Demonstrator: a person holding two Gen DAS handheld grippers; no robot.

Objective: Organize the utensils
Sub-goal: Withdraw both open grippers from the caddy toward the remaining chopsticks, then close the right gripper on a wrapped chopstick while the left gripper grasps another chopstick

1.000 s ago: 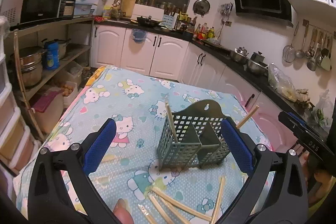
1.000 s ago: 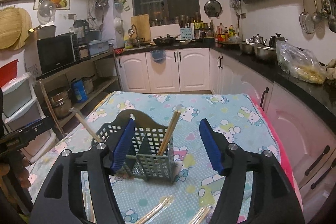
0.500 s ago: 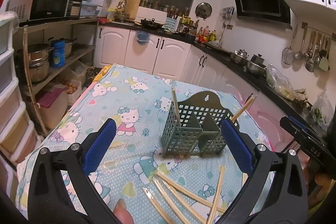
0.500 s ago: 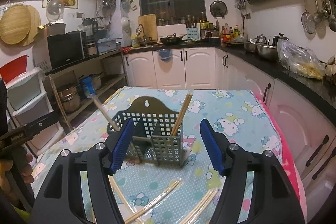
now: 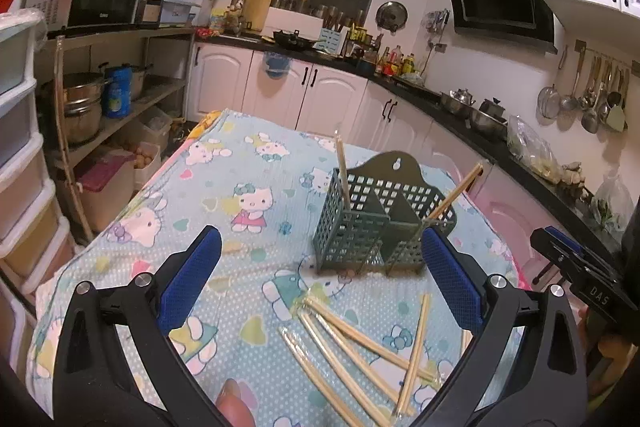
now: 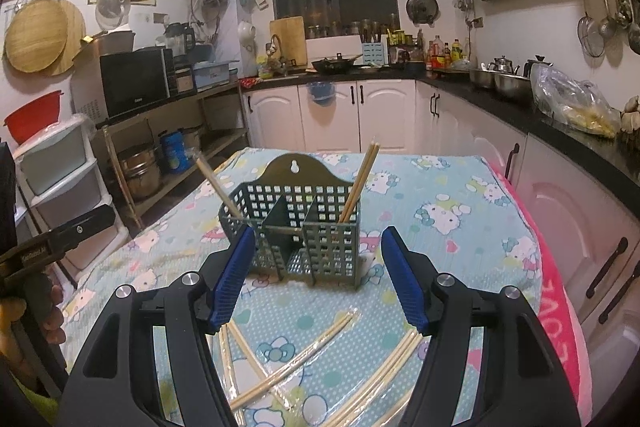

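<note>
Both grippers, left gripper (image 5: 320, 279) and right gripper (image 6: 318, 275), gape wide and empty above the counter (image 5: 248, 163); loose chopsticks (image 5: 360, 339) lie before the green caddy (image 6: 292, 231), which holds three upright.

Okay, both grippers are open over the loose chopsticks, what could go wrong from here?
The loose chopsticks lie crossed and overlapping on the tablecloth, some apparently in clear wrappers, so a pinch by the right gripper may lift several or slip. The holder looks light; the chopsticks already in it lean outward, so a bump from the left gripper might tip it.
</note>
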